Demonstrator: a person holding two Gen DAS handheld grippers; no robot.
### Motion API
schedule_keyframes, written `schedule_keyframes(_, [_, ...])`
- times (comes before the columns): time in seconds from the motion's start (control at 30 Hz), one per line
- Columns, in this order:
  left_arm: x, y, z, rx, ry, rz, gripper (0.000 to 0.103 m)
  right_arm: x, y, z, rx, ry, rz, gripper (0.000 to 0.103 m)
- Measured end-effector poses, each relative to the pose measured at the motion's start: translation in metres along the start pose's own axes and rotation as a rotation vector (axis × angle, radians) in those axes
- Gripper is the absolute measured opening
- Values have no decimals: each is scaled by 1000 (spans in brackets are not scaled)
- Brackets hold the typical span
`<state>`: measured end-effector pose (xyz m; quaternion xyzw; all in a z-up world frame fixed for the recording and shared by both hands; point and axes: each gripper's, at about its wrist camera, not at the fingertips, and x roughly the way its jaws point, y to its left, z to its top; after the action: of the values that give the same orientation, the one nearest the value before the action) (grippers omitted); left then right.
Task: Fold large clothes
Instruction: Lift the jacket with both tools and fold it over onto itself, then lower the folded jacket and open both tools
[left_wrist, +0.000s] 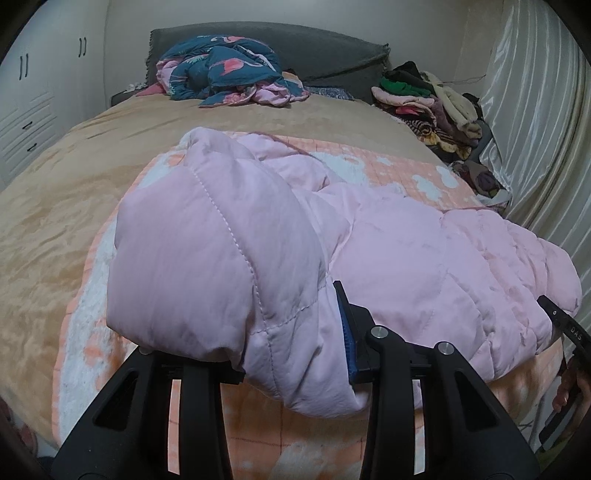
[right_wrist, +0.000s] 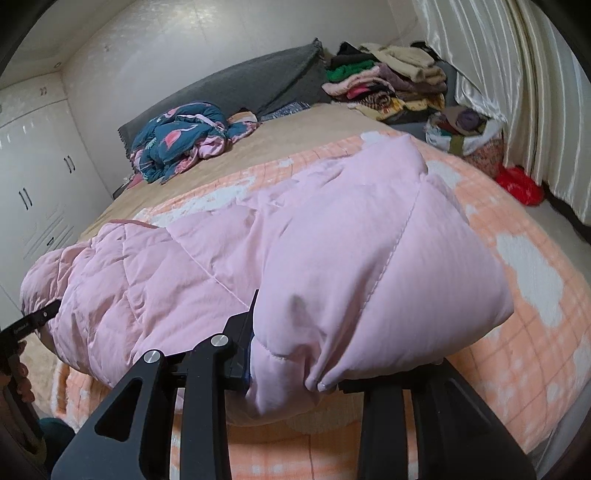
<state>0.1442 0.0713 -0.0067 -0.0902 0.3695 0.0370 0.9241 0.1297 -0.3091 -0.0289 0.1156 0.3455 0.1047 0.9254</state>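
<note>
A pink quilted jacket (left_wrist: 406, 258) lies across an orange-and-white blanket (left_wrist: 369, 162) on the bed. My left gripper (left_wrist: 295, 350) is shut on the jacket's near left end. Bunched fabric fills the gap beside the blue pad (left_wrist: 347, 332) and hides the other finger. In the right wrist view the same jacket (right_wrist: 184, 266) stretches off to the left. My right gripper (right_wrist: 295, 354) is shut on its right end, with one finger under the cloth. Each gripper shows at the other view's edge: the right gripper (left_wrist: 565, 325) and the left gripper (right_wrist: 33, 321), each with a hand behind it.
A blue flamingo-print quilt (left_wrist: 229, 70) is crumpled by the grey headboard (left_wrist: 314, 48). A pile of folded clothes (right_wrist: 388, 81) sits at the bed's far right corner, with a red bag (right_wrist: 517, 184) on the floor by the curtain (right_wrist: 535, 92). White wardrobes (left_wrist: 33, 92) line the left wall.
</note>
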Motion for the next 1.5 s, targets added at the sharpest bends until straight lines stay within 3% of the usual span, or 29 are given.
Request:
schedule_keyframes(0.37, [6,5,-16,3,13,29,31,9,-7,-8,41,30,7,33])
schedule_keyframes(0.77, [8,3,-25,13,24,53,36,18,-26,-14,135,79,35,48])
schedule_keyframes(1.13, [5,7,-34,23,39,55,45,16,-32,-20,171,105,39,81])
schedule_keyframes(1.3, [2,7,-35,28,43,60,49,7,-31,-25,150,103,23,86])
schedule_keyframes(1.5, [-16,3,-41,49,53,54,67,-16,-25,-33,116,95,0,96])
